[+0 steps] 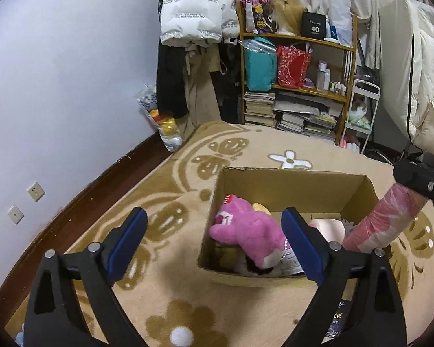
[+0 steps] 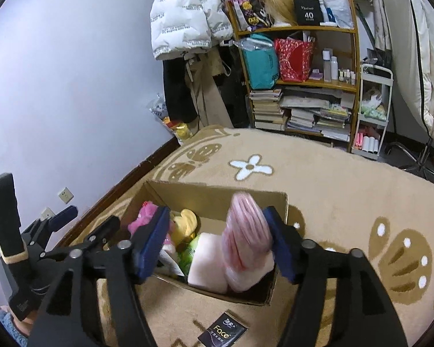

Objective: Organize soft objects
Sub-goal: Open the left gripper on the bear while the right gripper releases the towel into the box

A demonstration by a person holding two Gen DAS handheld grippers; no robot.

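An open cardboard box [image 1: 292, 185] stands on the beige rug; it also shows in the right wrist view [image 2: 217, 196]. Inside lie a pink plush bear [image 1: 246, 228], a yellow plush [image 2: 185, 222], a pale pink soft block [image 2: 208, 263] and more items. My right gripper [image 2: 217, 243] is open, its jaws wide apart. A pink plastic-wrapped roll [image 2: 246, 243] leans against its right finger [image 2: 283, 248] and dips into the box; the roll also shows in the left wrist view [image 1: 384, 222]. My left gripper [image 1: 214, 243] is open and empty, just left of the box's front.
A black "Face" packet [image 2: 222, 331] lies on the rug in front of the box. A wooden shelf [image 1: 298, 86] with books and bags, hanging coats [image 1: 193, 29] and a white cart [image 2: 373, 115] stand at the back. A wall [image 1: 58, 86] runs along the left.
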